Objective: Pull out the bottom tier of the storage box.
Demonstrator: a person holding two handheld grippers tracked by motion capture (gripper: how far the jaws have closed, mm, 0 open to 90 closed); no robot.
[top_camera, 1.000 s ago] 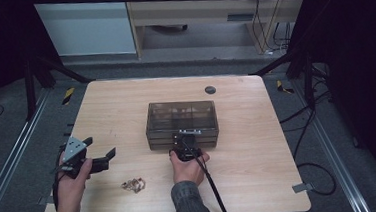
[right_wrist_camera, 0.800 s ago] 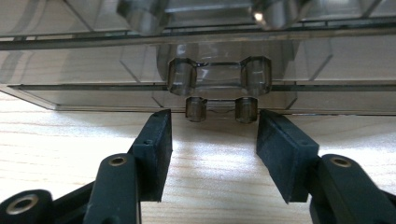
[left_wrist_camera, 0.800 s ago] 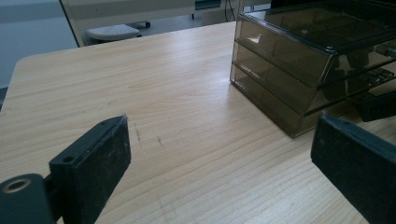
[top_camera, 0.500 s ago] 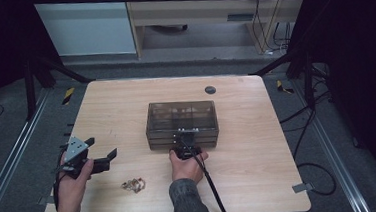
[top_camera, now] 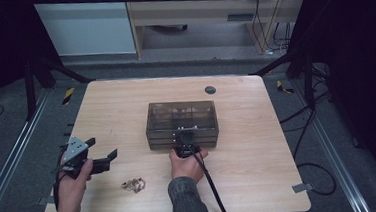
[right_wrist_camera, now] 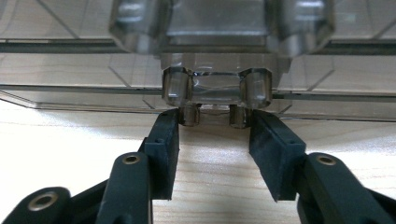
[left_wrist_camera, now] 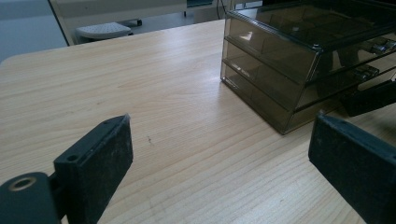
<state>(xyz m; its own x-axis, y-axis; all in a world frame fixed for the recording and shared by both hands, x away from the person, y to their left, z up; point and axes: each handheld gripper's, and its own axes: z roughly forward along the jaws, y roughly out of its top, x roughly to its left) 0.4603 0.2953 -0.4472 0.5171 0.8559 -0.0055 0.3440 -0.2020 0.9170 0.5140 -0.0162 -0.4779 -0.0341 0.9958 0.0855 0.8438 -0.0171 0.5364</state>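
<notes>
On the wooden table (top_camera: 259, 146), the smoky drawer box (top_camera: 181, 116) sits right ahead of the right gripper (right_wrist_camera: 214, 122). Its 2 jaws have just been closing and now clasp the bottom drawer's handle (right_wrist_camera: 215, 114). The left gripper (top_camera: 104, 161) gapes empty, well apart.

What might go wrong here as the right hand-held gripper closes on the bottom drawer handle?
The right hand-held gripper has just been closing around the bottom drawer handle, with only the jaw tips at its posts, so a pull may slip off. Nothing braces the smoky drawer box: the left hand-held gripper hangs open, apart from it, so the box may slide instead.
</notes>
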